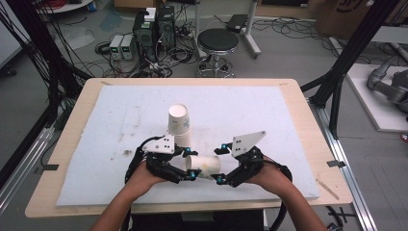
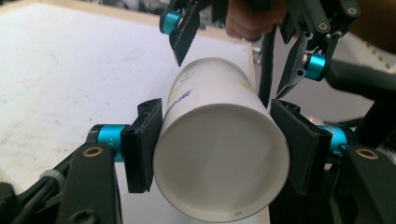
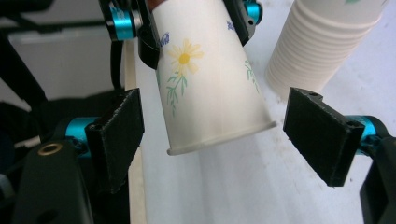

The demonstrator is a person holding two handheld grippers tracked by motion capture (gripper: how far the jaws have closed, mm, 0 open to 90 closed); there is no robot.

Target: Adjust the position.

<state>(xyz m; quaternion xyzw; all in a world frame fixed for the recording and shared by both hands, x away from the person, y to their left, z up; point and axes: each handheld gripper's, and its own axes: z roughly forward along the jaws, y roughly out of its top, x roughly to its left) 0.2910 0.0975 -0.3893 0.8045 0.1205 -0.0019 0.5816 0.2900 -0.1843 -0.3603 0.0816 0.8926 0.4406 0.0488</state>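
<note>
The left gripper (image 1: 189, 165) squeezes the paper cup (image 1: 204, 166), which lies sideways, rim toward the right gripper (image 1: 221, 163), whose jaws stand wide.

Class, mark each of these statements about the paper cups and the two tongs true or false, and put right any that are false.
1. The left tongs are shut on the paper cup near its base. True.
2. The right tongs are clamped on that cup's rim. False: their jaws stand apart on either side of the rim, clear of it.
3. The held cup lies on its side, off the white mat. True.
4. The stack of cups stands upright with its open end up. False: it stands upside down, base up.
5. The held cup is plain white. False: it bears a yellow flower print.
</note>
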